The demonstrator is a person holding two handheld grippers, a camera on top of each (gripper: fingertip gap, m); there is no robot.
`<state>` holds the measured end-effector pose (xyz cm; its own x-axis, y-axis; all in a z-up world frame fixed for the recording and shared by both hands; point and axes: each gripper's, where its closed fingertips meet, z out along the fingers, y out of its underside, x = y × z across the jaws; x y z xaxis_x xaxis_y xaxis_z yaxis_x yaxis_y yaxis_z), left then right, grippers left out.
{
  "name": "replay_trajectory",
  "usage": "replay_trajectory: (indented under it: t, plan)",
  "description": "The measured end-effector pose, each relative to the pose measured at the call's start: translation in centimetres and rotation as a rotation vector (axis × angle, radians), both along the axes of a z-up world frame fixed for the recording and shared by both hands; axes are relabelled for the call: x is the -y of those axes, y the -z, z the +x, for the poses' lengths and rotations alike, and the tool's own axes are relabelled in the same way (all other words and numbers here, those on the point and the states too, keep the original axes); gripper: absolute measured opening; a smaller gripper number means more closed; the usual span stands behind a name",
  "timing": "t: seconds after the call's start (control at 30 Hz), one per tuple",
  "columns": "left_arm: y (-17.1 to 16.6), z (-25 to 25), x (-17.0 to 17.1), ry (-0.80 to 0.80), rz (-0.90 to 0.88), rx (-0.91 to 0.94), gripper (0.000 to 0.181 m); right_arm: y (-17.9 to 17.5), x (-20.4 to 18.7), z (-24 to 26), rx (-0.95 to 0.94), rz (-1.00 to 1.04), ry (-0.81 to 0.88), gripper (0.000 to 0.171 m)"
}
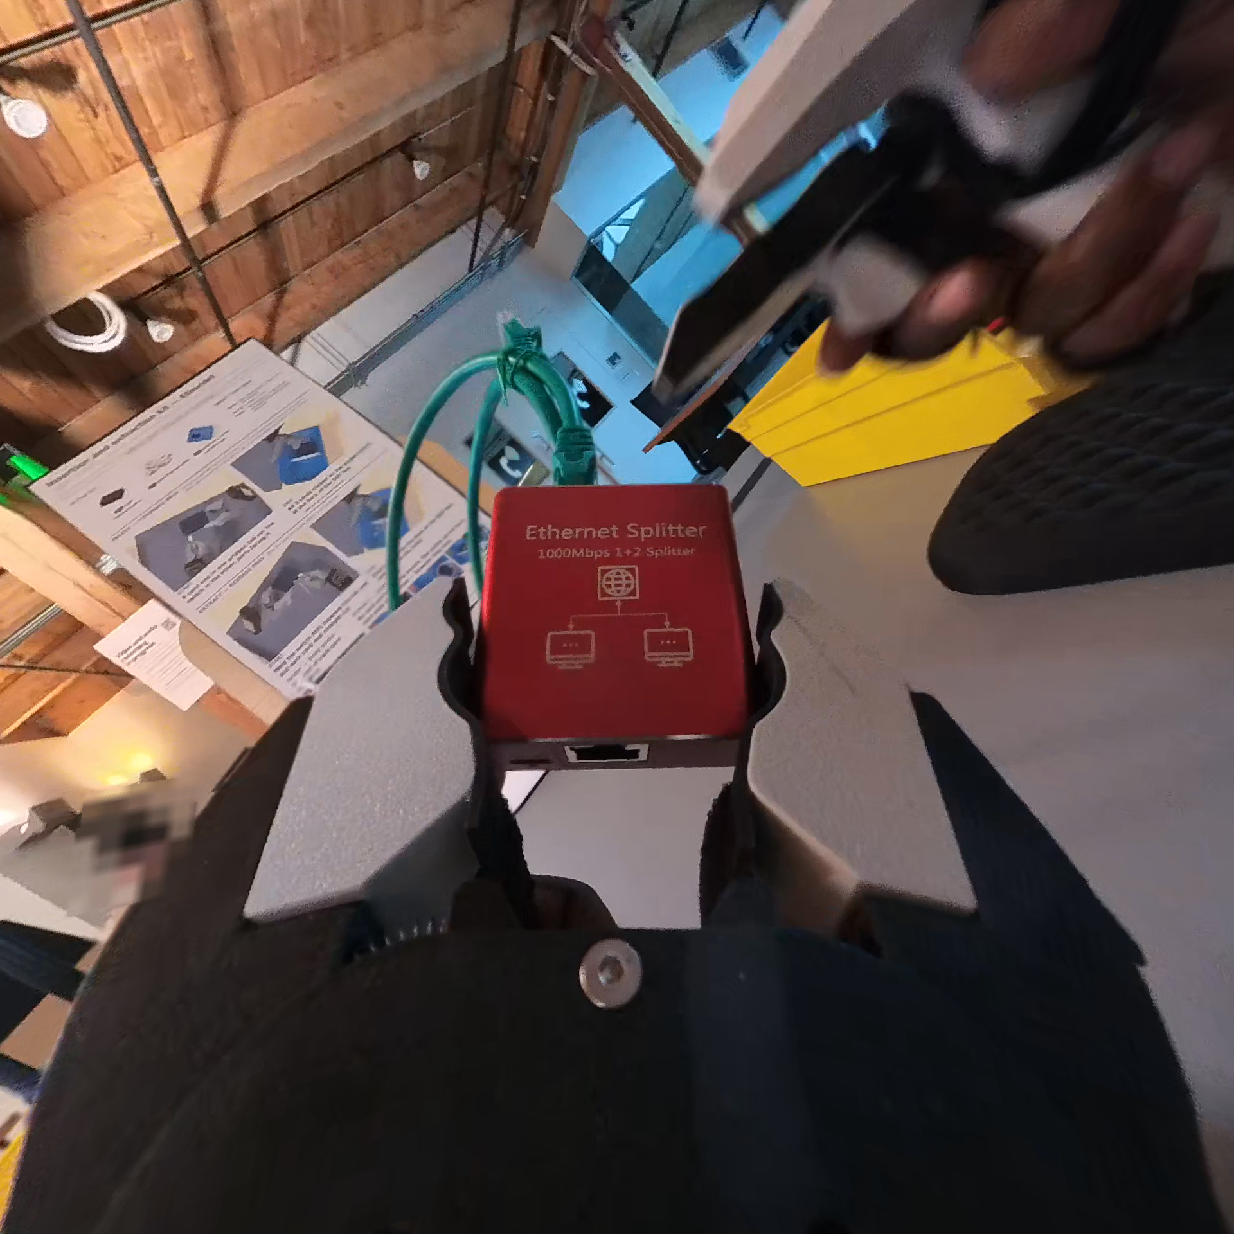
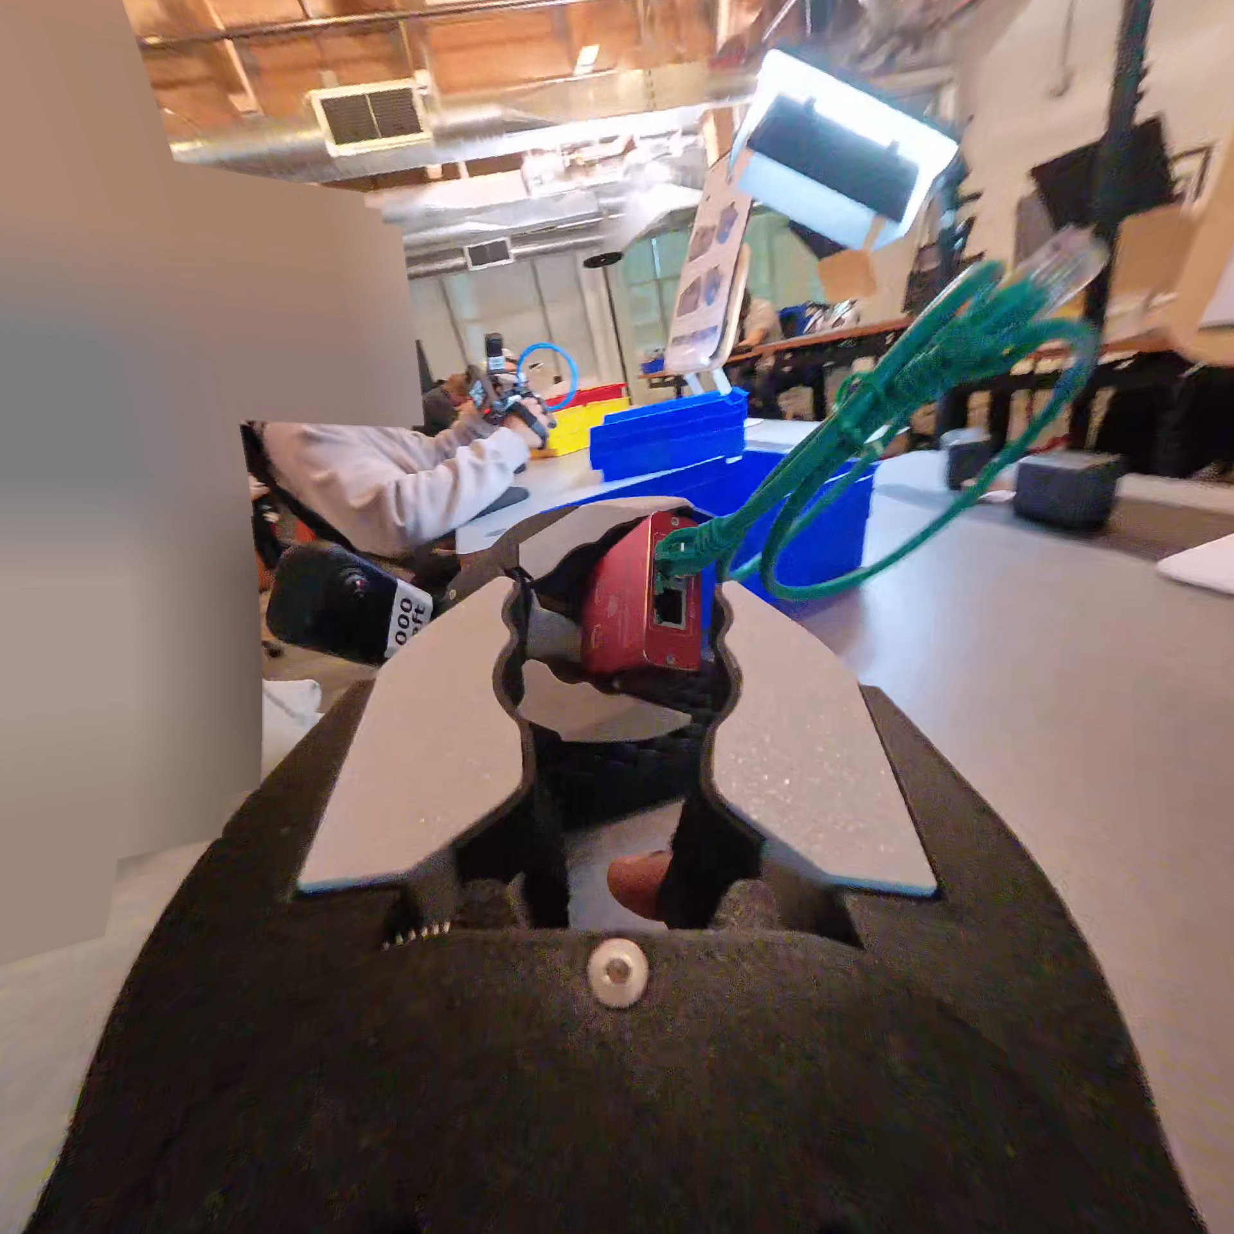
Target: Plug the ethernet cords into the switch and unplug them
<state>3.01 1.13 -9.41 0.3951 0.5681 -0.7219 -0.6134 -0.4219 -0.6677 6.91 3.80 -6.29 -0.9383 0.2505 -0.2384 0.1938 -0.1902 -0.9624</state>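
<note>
My left gripper is shut on a red ethernet splitter box, gripping its two sides, with one empty port facing the camera. A green ethernet cord is plugged into the box's far end and loops upward, its free plug in the air. In the right wrist view my right gripper is open and empty, just short of the box. There the cord sits in the upper port and the lower port is empty. The free clear plug hangs at the upper right. The right gripper's fingers show blurred in the left wrist view.
A grey table lies below. Blue bins and a small black box stand on it. A yellow bin, a black mesh cushion and an instruction poster are near. Another person works at the far left. The grippers' ends are close to 7 centimetres from one another.
</note>
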Motion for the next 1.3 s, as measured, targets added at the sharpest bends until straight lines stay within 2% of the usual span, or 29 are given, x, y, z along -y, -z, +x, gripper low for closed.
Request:
replay_trajectory:
  t: [0.1,0.23,0.57,0.63,0.77,0.83,0.93,1.03,1.1,1.13,1.17,1.3]
  plan:
    - [0.0,0.4,-0.2,0.010,-0.012,-0.021,0.082,1.9,2.8,-2.0,0.209,-0.044,-0.095,0.061]
    - [0.1,0.6,-0.3,0.023,-0.026,-0.039,0.082,0.1,2.9,-1.8,0.230,-0.263,-0.222,0.040]
    - [0.2,1.3,-0.7,0.063,-0.044,-0.061,0.082,0.7,2.7,-1.5,0.057,-0.116,-0.171,0.024]
    - [0.0,1.5,-0.7,0.069,-0.031,-0.070,0.082,0.3,2.7,-1.0,0.002,-0.123,-0.166,0.017]
    - [-1.1,2.7,-0.9,0.150,0.054,-0.076,0.082,-1.0,2.8,0.2,-0.109,-0.156,-0.178,0.016]
    - [-1.5,3.4,-1.1,0.292,0.168,0.070,0.083,-1.5,2.7,1.1,-0.170,-0.149,-0.199,0.015]
    - [-3.1,3.8,-0.1,0.614,0.465,0.492,0.090,-2.0,2.4,1.7,-0.246,-0.128,-0.183,0.015]
    - [-2.7,4.3,-0.1,0.820,0.539,0.795,0.086,-2.5,2.5,2.4,-0.269,-0.164,-0.198,0.014]
    - [-2.0,4.9,-0.9,0.844,0.486,0.819,0.070,-2.5,3.0,2.9,-0.271,-0.187,-0.219,0.015]
    - [-1.7,5.5,-1.3,0.851,0.440,0.790,0.047,-2.4,3.2,2.9,-0.269,-0.185,-0.220,0.015]
    - [-1.8,6.1,-1.4,0.865,0.420,0.747,0.032,-2.3,3.3,2.9,-0.270,-0.183,-0.218,0.014]
    - [-2.1,6.3,-1.0,0.897,0.443,0.749,0.029,-2.1,3.1,2.9,-0.246,-0.157,-0.227,0.016]
